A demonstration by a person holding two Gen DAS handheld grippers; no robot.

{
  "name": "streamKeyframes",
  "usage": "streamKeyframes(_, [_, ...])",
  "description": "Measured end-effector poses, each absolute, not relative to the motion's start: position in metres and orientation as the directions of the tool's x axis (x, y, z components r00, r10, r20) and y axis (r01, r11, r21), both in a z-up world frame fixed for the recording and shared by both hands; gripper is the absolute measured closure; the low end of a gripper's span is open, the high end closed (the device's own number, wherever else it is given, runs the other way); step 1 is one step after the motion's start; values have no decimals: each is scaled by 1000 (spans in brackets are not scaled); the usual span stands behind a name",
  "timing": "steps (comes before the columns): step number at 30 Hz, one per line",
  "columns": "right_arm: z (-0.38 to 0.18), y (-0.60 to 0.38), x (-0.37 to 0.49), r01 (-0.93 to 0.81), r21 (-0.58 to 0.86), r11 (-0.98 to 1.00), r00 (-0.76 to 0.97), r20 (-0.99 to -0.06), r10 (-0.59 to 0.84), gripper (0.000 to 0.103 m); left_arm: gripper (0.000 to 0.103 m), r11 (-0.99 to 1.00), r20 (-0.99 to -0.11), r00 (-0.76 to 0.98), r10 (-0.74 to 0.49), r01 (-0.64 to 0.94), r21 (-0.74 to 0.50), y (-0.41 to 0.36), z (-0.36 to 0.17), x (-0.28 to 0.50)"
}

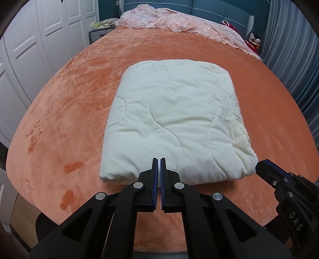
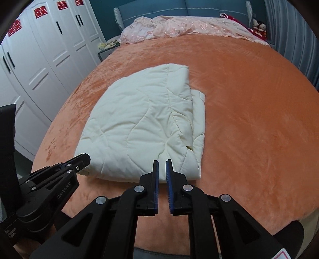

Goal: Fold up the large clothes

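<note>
Quilt [image 1: 175,119] | folded flat | long axis toward headboard [image 1: 199,8]

The bed [image 1: 69,103] fills most of both views, covered edge to edge in an orange plush sheet with darker rubbed patches at lower left. A folded cream quilt [image 1: 173,123] lies flat at frame centre, its layered edges showing on the right in the right wrist view. A crumpled pink lace cover [image 1: 169,22] lies along the top, against the headboard.
</note>
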State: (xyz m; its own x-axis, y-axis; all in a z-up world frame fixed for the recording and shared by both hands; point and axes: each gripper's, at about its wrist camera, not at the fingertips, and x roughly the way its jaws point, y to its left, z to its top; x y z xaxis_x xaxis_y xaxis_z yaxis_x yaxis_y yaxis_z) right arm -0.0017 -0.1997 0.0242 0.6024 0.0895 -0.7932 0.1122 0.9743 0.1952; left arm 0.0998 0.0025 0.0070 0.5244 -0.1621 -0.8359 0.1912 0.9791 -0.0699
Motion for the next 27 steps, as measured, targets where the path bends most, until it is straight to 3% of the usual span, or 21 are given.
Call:
streamKeyframes(2, [28, -194, -16, 105, 169, 980, 619, -782, 68, 88, 92, 978, -829, 536, -163, 199, -64, 1, 11, 85])
streamKeyframes(4, [30, -192, -30, 108, 164, 980, 630, -774, 60, 80, 72, 978, -819, 551, -161, 203, -56, 0, 14, 69])
streamKeyframes(8, [27, -188, -53, 121, 149, 981, 638, -769, 38, 65, 57, 976, -803, 573, -162, 215, -43, -2, 20, 44])
streamKeyframes(11, [24, -185, -66, 143, 131, 981, 642, -766, 9, 62, 51, 980, -791, 595, -144, 199, -29, 1, 22, 31])
streamKeyframes(17, [25, -186, -88, 205, 94, 974, 660, -748, -66, 45, 33, 988, -777, 619, -113, 155, -20, 8, 22, 11])
streamKeyframes(21, [24, -185, -100, 226, 87, 970, 674, -733, -92, 40, 24, 991, -763, 640, -89, 132, -5, 13, 23, 1])
streamKeyframes(27, [19, -176, -112, 229, 65, 971, 679, -726, -112, 39, 22, 992, -739, 672, -53, 118, 37, 18, 20, -14])
